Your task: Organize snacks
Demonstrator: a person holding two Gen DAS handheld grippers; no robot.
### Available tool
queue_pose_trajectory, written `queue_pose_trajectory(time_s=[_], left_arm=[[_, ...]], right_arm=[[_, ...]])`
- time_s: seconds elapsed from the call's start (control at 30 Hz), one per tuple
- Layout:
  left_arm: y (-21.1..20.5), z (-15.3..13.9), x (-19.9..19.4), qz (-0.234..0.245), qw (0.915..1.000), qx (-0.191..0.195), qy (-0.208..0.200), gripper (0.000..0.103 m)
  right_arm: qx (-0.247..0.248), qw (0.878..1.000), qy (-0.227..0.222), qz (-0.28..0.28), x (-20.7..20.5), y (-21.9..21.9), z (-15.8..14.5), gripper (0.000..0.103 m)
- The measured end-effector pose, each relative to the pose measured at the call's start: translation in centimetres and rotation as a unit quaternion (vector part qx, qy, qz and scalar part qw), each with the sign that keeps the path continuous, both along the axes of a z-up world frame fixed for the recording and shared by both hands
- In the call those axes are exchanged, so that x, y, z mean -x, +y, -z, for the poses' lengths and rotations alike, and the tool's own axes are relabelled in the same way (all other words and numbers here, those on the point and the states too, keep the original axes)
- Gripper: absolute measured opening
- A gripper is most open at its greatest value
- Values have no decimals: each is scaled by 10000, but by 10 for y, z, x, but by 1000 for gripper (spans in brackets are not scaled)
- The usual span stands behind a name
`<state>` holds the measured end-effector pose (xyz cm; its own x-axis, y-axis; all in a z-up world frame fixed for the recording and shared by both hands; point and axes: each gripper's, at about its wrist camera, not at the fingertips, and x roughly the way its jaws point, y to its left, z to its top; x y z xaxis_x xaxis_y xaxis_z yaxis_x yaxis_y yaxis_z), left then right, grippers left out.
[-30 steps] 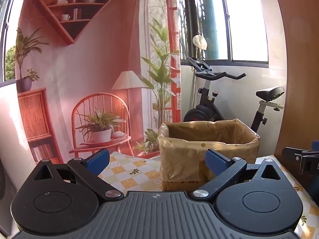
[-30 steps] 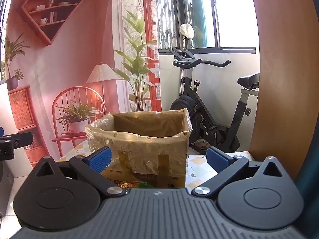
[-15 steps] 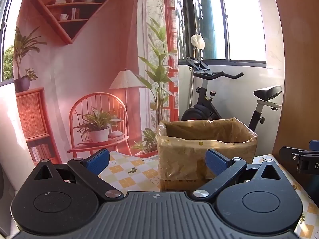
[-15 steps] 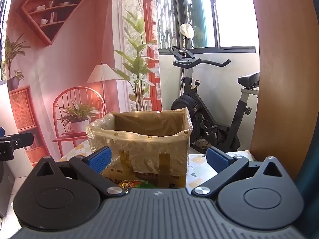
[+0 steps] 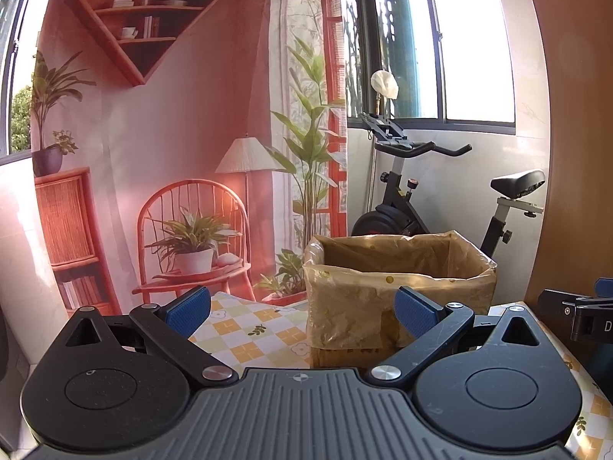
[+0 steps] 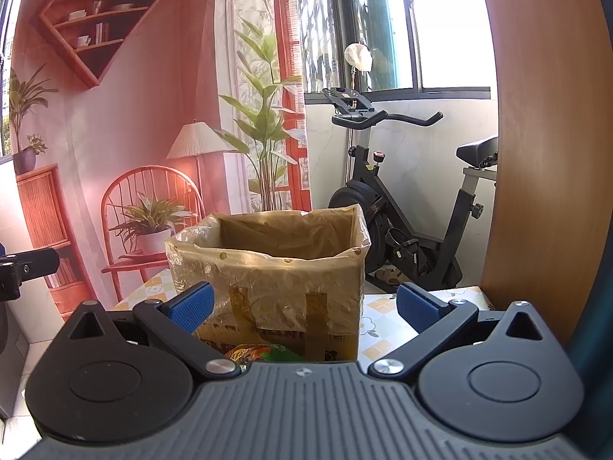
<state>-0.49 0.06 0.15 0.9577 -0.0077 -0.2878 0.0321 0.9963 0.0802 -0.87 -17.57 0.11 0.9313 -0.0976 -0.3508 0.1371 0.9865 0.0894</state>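
Observation:
A cardboard box lined with a brownish plastic bag (image 5: 398,287) stands open on the checked tablecloth (image 5: 249,329); it also shows in the right wrist view (image 6: 276,276). My left gripper (image 5: 302,308) is open and empty, just left of the box. My right gripper (image 6: 304,306) is open and empty in front of the box. A green and orange snack packet (image 6: 264,354) lies on the table below the right gripper, mostly hidden by its body. The inside of the box is hidden.
A wooden panel (image 6: 536,153) rises at the right of the table. An exercise bike (image 6: 402,211) stands behind the table. A printed backdrop (image 5: 172,134) hangs behind. The other gripper shows at the right edge of the left wrist view (image 5: 574,314).
The left gripper has shifted slightly, so the box sits a little further left and lower in its view. The right gripper has hardly moved.

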Motion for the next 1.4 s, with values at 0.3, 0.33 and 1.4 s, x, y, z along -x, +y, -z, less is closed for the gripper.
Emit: queue_pose_trajectory(time_s=[0.3,0.33,1.4], left_arm=[[0,0,2,24,10000,-92,-30,103],[1,-1,3,24,10000,-89,-38,103],[-2,1,4,60,9999,-118,-7,103]], right_arm=[[-24,10000,-11,33,-1,0,2,103],[-27,10000,-11,27,-1,0,2,103],[-8,10000,-1,-47,-1,2,3,103]])
